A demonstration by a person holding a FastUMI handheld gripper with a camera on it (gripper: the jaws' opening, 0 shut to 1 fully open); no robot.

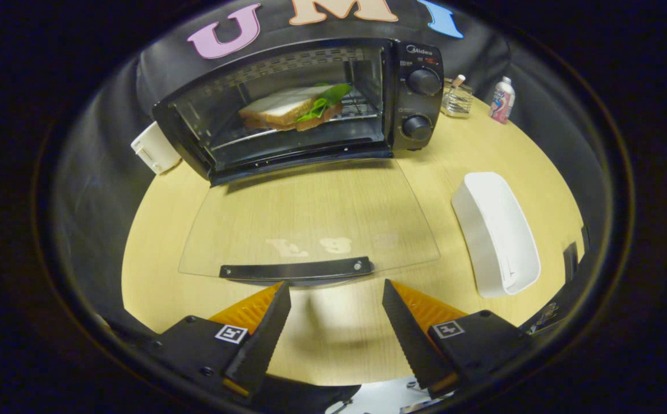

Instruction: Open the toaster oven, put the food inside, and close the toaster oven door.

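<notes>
Toaster oven (310, 109) sat at counter's (333, 345) far side, mouth facing you. Sandwich (290, 106) already lay on rack inside. Glass door (310, 218) lay folded flat toward you, long axis crosswise, black handle (297, 268) just ahead of your fingers (264, 328). Gripper (336, 330) was spread wide, holding nothing. Door looked stiff, hinged, slippery, breakable: take handle's middle, lift gently. White tray (497, 233) sat beside door, empty.

I hold the gripper (336, 287) spread and empty just short of the open toaster oven door (310, 221); the sandwich (290, 107) sits inside on the rack (362, 109).
</notes>
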